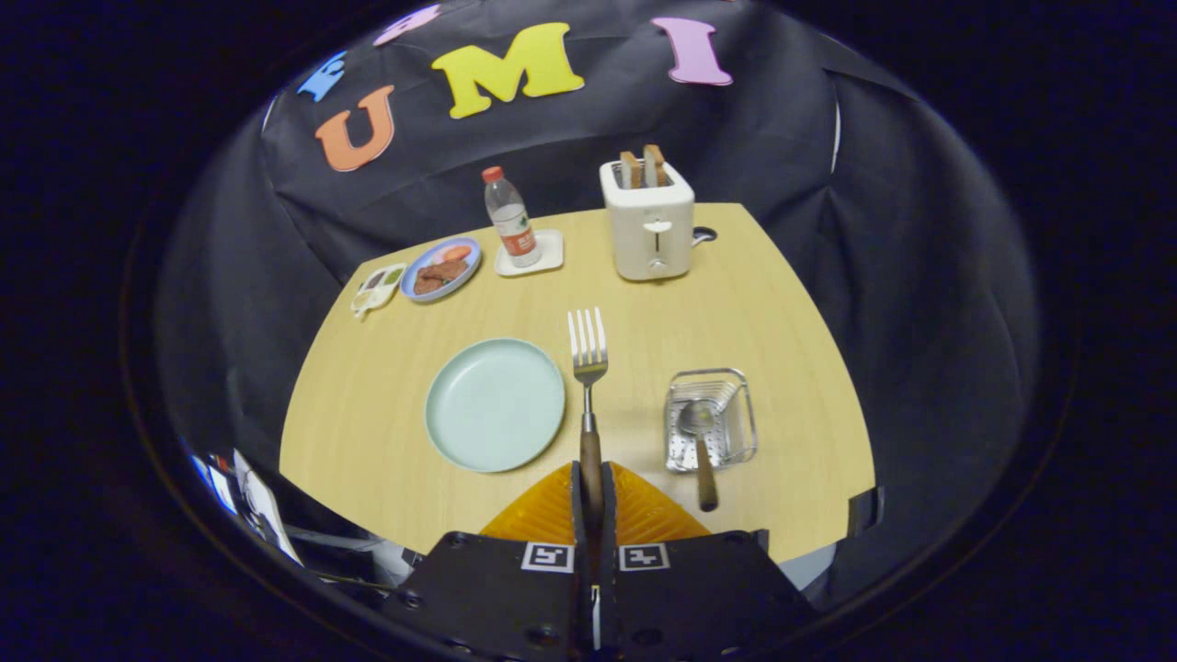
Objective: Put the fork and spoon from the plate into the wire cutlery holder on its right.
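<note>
My gripper (590, 487) is shut on the wooden handle of a metal fork (587, 354), whose tines point away from me, held above the table between the plate and the holder. The pale green plate (495, 405) lies bare just left of the fork. To the right stands the wire cutlery holder (710, 418). A spoon (701, 441) rests in it, bowl inside and wooden handle sticking out over the near rim.
At the back of the wooden table (782, 303) stand a white toaster (648, 221) with bread slices, a water bottle (510, 216) on a white coaster, a blue plate of food (441, 268) and a small sauce dish (377, 287).
</note>
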